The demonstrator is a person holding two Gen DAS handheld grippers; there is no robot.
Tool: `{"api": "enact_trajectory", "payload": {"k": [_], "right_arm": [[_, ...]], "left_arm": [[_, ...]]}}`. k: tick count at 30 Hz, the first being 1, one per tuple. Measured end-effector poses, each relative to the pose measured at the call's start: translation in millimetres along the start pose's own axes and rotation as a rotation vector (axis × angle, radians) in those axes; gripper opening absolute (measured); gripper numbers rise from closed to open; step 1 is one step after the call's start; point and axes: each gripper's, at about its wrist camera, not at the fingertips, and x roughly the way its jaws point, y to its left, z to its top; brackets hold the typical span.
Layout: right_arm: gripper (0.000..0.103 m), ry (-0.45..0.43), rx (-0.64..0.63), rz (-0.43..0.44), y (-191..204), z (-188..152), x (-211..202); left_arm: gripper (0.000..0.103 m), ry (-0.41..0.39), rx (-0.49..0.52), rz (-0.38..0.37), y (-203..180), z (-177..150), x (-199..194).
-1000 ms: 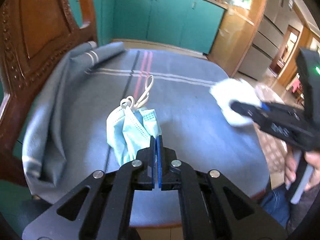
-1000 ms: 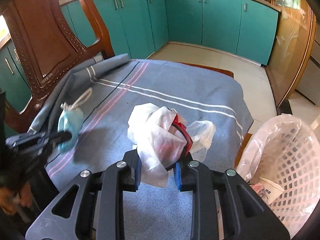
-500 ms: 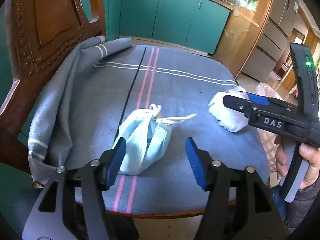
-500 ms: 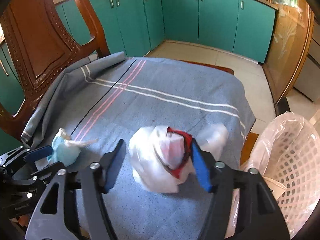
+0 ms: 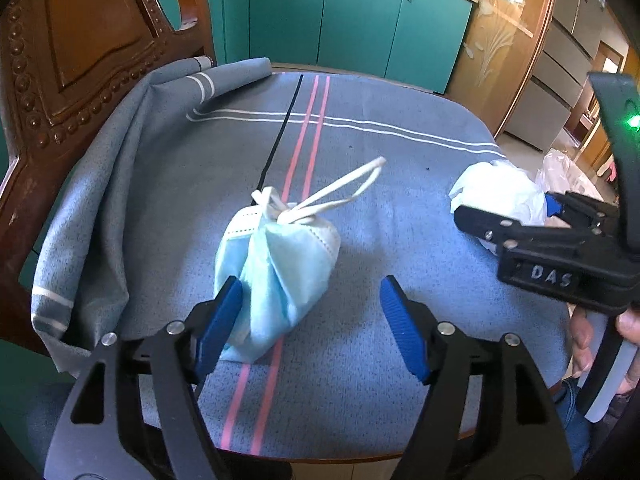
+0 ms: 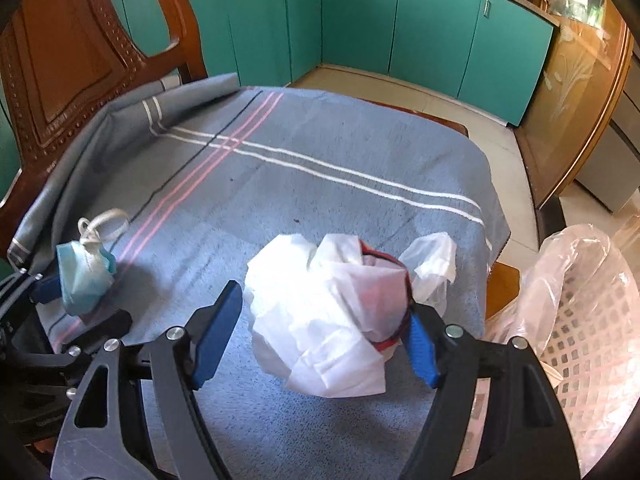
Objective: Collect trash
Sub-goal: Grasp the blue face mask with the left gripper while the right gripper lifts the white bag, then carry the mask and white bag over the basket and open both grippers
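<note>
On the far left a carved wooden chair stands against the table, whose grey-blue striped cloth is bunched up along that edge. Next comes a crumpled blue face mask with its white ear loops knotted on top, lying on the cloth over the pink stripes. Further right lies a wadded white plastic bag with something red inside it, and past the table's right edge stands a white lattice basket lined with a clear bag.

Judging from this, the collecting is barely under way: both pieces of trash lie on the table, neither is lifted, and what the basket already holds is hard to make out. Each piece has yet to be gripped and carried across to the basket.

The left tongs are spreading apart, already wide. The mask sits between them, close against the left blue pad and well clear of the right one, so nothing is gripped. The right tongs are also spreading, and the bag bulges between them; its red-rimmed side meets the right pad, with a gap at the left pad, so it is not clamped.
</note>
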Motion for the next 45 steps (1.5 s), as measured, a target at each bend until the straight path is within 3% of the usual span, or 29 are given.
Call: {"api": "enact_trajectory", "payload": {"k": [10, 16, 18, 23, 34, 40, 45], "right_arm": [[0.073, 0.009, -0.013, -0.025, 2.7, -1.3, 10.4], [0.051, 0.012, -0.027, -0.021, 5.6, -1.7, 10.8], [0.048, 0.012, -0.03, -0.019, 6.1, -1.9, 10.3], [0.041, 0.0, -0.023, 0.002, 6.0, -1.1, 6.6], [0.041, -0.124, -0.017, 0.02, 3.2, 3.3, -34.4], [0.041, -0.207, 0.013, 0.022, -14.3, 6.7, -68.7], [0.041, -0.296, 0.106, -0.023, -59.7, 4.1, -109.7]], "left_arm": [[0.07, 0.002, 0.004, 0.029, -2.3, 2.6, 5.9], [0.047, -0.011, -0.001, 0.071, 0.3, 3.4, 6.8], [0.036, -0.015, -0.008, 0.079, 3.0, 3.7, 6.6], [0.019, -0.047, -0.025, 0.1, 5.9, 5.9, -7.7], [0.019, -0.221, 0.034, 0.128, -20.6, 16.2, -71.0], [0.019, -0.247, 0.072, 0.1, -38.3, 18.0, -85.1], [0.019, -0.252, 0.102, 0.048, -61.6, 21.4, -86.6]]}}
